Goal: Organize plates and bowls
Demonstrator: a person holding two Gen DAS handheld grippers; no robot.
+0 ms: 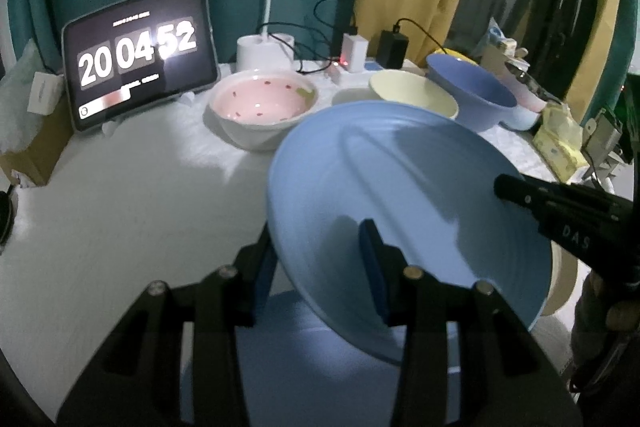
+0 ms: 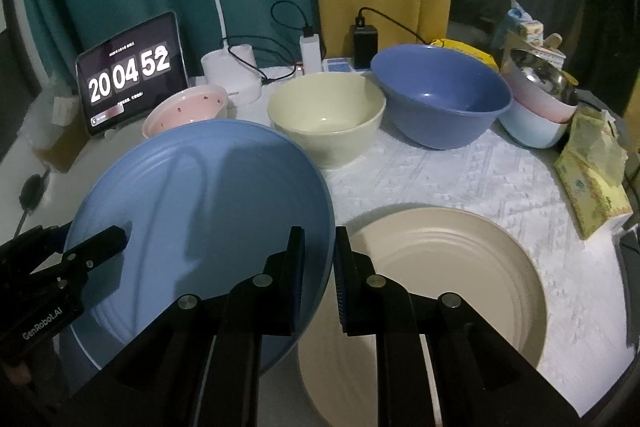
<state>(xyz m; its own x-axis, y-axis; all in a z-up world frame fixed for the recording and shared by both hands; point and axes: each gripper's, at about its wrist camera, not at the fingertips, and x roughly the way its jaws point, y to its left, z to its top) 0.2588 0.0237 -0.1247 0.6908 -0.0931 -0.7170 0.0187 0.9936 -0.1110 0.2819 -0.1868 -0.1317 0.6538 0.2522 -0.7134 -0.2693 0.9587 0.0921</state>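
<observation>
Blue plate (image 2: 208, 211): tilted, off the surface (image 2: 460, 179) — gripped at opposite rims.
Left claw (image 1: 320, 259): clamped on near-left rim.
Right claw (image 2: 320, 259): pinching right rim.
Beige plate (image 2: 452, 275): flat, near right.

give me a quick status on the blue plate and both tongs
Left tongs and right tongs both clamped on blue plate rim, plate tilted off table. Beige plate flat beside it. Cream bowl just behind.

The tilted blue plate (image 2: 208, 211) is gripped at opposite rims by the right tongs (image 2: 319, 263) and left tongs (image 2: 96, 247), above the beige plate (image 2: 452, 275).
</observation>
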